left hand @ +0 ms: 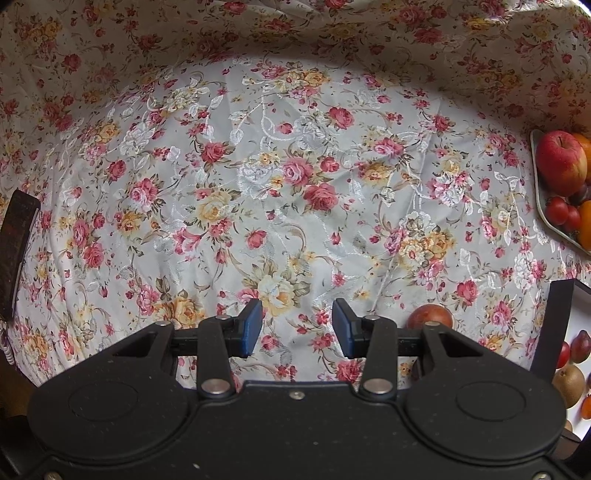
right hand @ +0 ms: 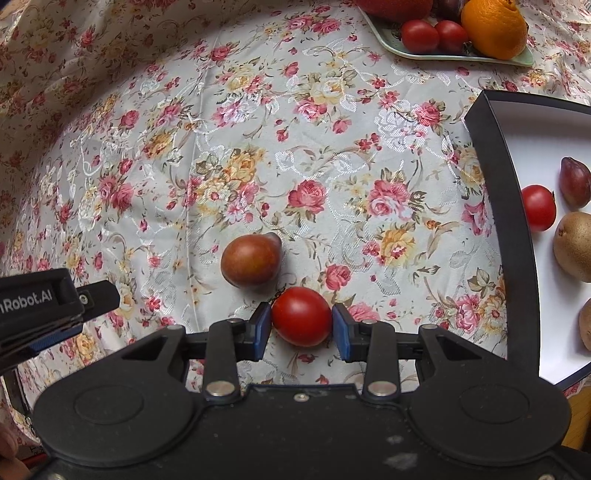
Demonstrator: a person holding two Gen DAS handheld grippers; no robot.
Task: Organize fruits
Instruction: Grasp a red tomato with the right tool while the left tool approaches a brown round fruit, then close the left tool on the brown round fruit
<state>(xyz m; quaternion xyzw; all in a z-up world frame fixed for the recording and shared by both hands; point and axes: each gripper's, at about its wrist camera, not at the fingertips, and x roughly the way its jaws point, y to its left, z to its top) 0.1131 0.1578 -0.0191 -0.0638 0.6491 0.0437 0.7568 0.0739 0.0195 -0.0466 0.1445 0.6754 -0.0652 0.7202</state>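
In the right wrist view a red tomato [right hand: 301,315] lies on the floral cloth, and my right gripper [right hand: 301,330] stands around it with both blue pads touching its sides. Just beyond it rests a brown-red pear-shaped fruit [right hand: 251,260]. A black box [right hand: 509,206] with a white floor at the right holds a tomato [right hand: 537,206], a purple fruit [right hand: 574,182] and a kiwi [right hand: 574,245]. My left gripper [left hand: 297,328] hangs over bare cloth, its pads apart with nothing between them. The brown-red fruit [left hand: 430,317] peeks out behind its right finger.
A pale green plate [right hand: 391,40] at the far right carries small tomatoes, an orange [right hand: 495,27] and an apple [left hand: 561,166]. The left tool's black housing [right hand: 40,299] juts in at the left edge. A dark flat object [left hand: 16,251] lies at the cloth's left border.
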